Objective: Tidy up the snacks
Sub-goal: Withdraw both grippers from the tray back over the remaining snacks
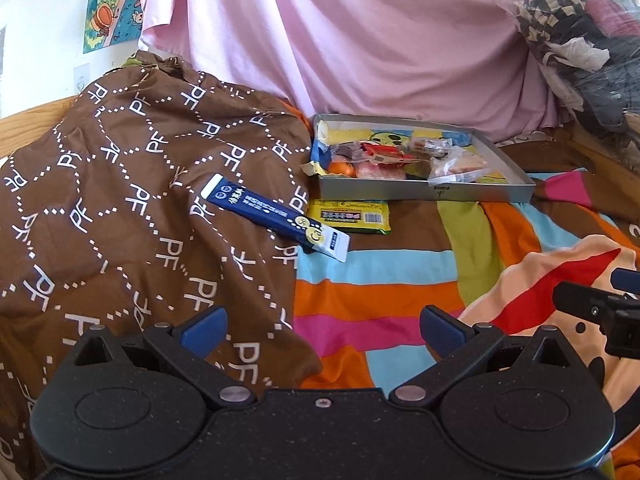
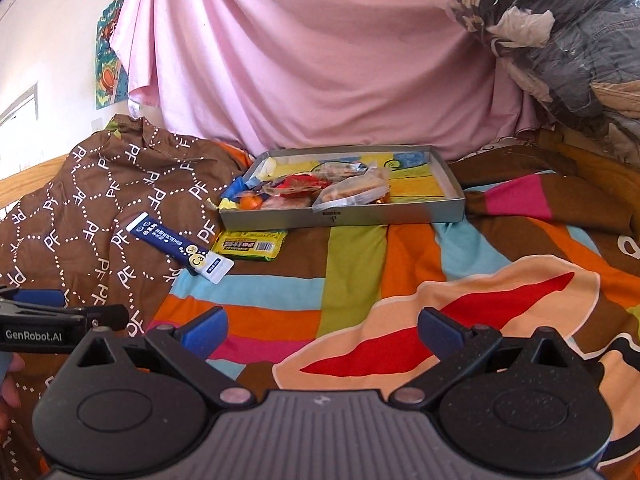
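We held both tools low over a bed spread with a striped cover (image 2: 352, 264) in bands of orange, blue, green, pink and brown, with a large peach and red cartoon shape on its near right side. Our left tool (image 1: 322, 328) stood wide open with nothing between its blue pads, and our right tool (image 2: 322, 330) was equally wide and empty. In the right wrist view the left tool showed at the left edge, with part of a hand beside it.

A brown cloth (image 1: 132, 184) printed with white letters and dotted diamonds lay bunched over the left of the bed. A long dark blue sachet (image 1: 276, 216) rested aslant across the cloth's edge, its white lower end reaching the striped cover. Just beside that sachet, flat on the cover, lay a yellow and green packet (image 1: 348, 216), close against the front wall of a shallow grey tray (image 1: 460, 191). The tray sat farther back on the bed and held a heap of wrapped snacks (image 1: 384, 156) toward its left half, a small orange piece among them; its right half showed a bare printed bottom.

Behind the tray hung a pink sheet (image 1: 352, 40). A cartoon poster (image 1: 114, 4) was stuck on the white wall at the left, and a pile of clothes (image 1: 588, 40) partly under clear plastic rose at the right.
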